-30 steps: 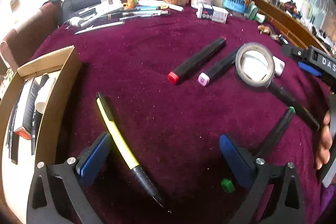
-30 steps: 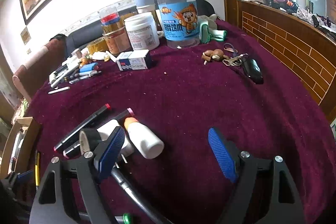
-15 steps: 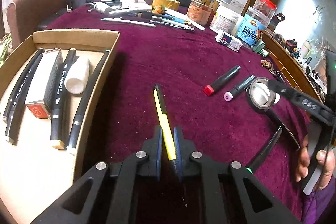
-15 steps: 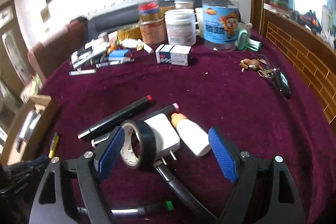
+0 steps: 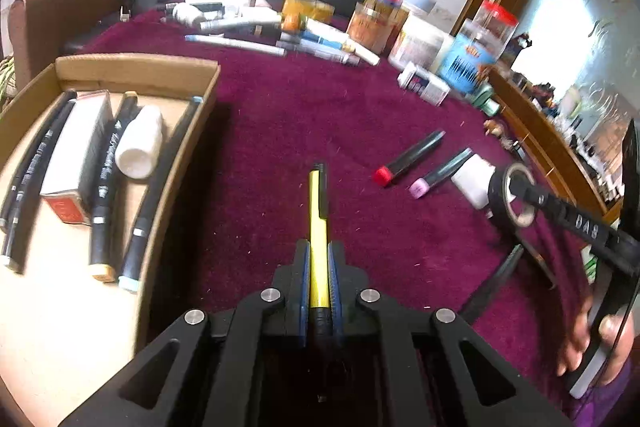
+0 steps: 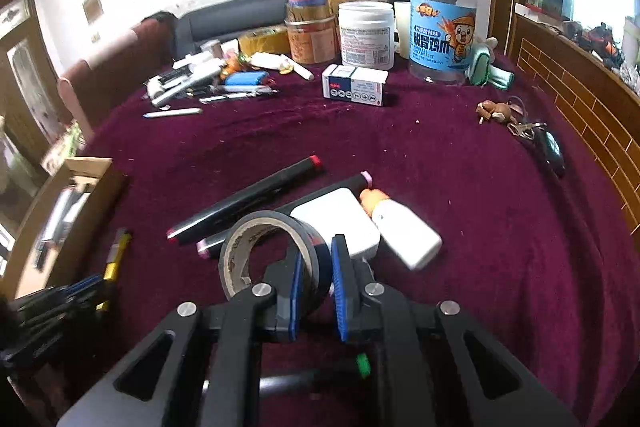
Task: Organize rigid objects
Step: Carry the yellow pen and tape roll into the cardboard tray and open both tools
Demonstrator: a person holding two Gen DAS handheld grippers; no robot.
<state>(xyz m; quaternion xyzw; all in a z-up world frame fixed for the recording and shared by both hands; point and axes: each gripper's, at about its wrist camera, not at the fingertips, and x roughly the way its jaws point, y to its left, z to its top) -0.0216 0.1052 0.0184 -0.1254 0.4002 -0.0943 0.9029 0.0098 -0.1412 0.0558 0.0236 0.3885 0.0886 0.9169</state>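
My left gripper (image 5: pixel 319 253) is shut on a yellow and black pen (image 5: pixel 318 219) that points forward over the purple cloth. A cardboard tray (image 5: pixel 176 163) at its left holds several black markers, a white bottle (image 5: pixel 138 141) and a boxed item. My right gripper (image 6: pixel 316 259) is shut on the wall of a black tape roll (image 6: pixel 260 239), one pad inside the ring. It also shows in the left wrist view (image 5: pixel 516 195). A red-capped marker (image 6: pixel 244 201), a pink-capped marker (image 6: pixel 280 211), a white adapter (image 6: pixel 340 217) and a white glue bottle (image 6: pixel 404 231) lie just beyond the roll.
Jars (image 6: pixel 444 15), a small white box (image 6: pixel 356 85) and a heap of pens (image 6: pixel 208 83) stand along the far edge. Keys (image 6: pixel 536 139) lie at the right. A green-capped marker (image 6: pixel 320 375) lies under my right gripper. A wooden ledge (image 6: pixel 580 99) borders the right.
My left gripper closed on the yellow pen and lifted it, turning toward the tray. My right gripper moved onto the tape roll and closed on its wall.
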